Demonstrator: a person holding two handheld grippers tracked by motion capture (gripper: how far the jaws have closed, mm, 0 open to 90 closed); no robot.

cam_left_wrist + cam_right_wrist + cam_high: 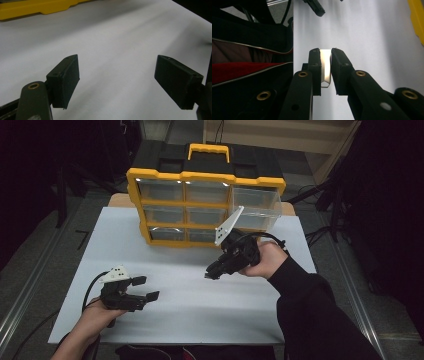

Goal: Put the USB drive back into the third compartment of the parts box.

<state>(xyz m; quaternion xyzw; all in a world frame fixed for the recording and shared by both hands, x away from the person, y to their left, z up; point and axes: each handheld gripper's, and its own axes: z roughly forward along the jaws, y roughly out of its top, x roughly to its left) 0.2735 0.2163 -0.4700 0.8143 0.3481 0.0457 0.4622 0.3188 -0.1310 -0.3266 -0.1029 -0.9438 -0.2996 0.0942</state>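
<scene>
A yellow and black drawer cabinet (200,205) stands at the far side of the white table (190,300). Its top right clear drawer (255,202) is pulled out. In front of the cabinet my right gripper (210,272) points down and to the left; it is shut on a small pale glossy piece (325,67) clamped between the two pads (325,51). What the piece is I cannot tell. My left gripper (146,288) lies low over the table's near left, open, nothing between its fingers (116,75).
The cabinet's yellow base (37,8) lies ahead of the left gripper. A dark bag with red lining (242,70) sits beyond the table's near edge. A jaw of the left gripper (315,6) shows far off in the right gripper view. Dark floor surrounds the table.
</scene>
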